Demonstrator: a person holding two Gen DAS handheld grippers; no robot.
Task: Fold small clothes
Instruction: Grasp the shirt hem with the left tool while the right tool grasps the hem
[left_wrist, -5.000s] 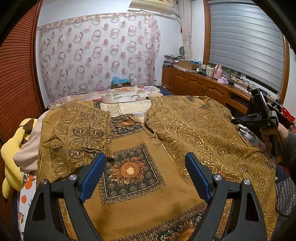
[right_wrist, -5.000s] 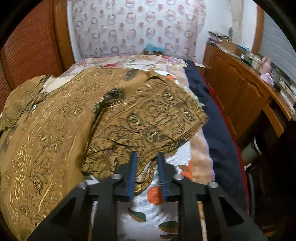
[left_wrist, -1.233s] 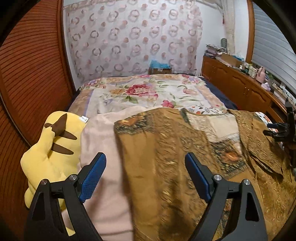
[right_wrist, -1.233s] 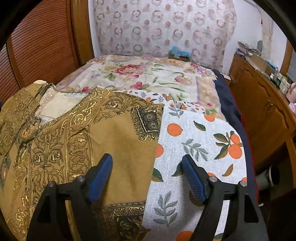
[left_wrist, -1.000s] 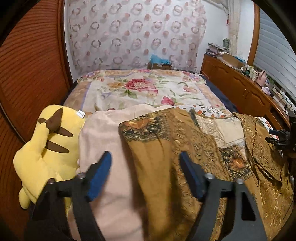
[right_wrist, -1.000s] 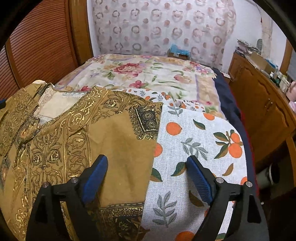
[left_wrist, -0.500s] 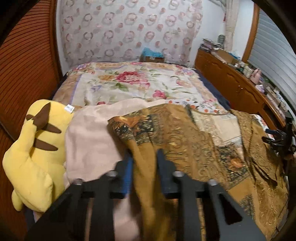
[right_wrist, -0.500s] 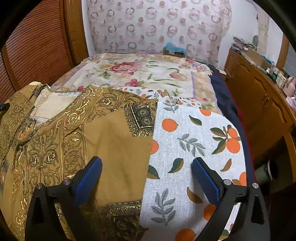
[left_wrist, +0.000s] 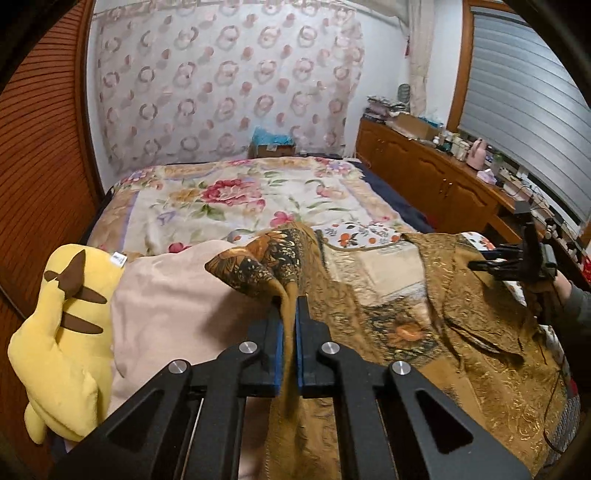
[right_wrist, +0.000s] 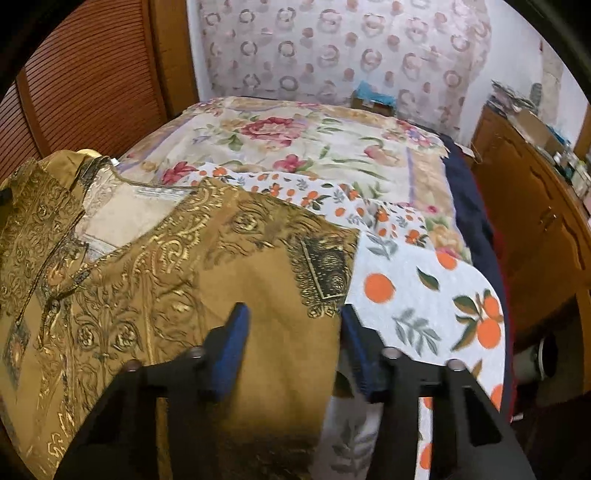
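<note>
A brown and gold patterned garment lies spread across the near end of the bed. My left gripper is shut on the garment's left edge and lifts a fold with a dark patterned corner off the cloth. In the right wrist view the same garment fills the left and centre. My right gripper is open, its blue pads straddling the garment's right edge near a dark square motif. The right gripper also shows at the far right of the left wrist view.
A yellow plush toy and a pink blanket lie left of the garment. An orange-print cloth lies under its right side. A floral bedspread covers the far bed. Wooden cabinets stand along the right.
My left gripper has closed on the garment's left edge and raised it into a fold. My right gripper has moved down and forward onto the garment's right edge, its jaws narrower but still open.
</note>
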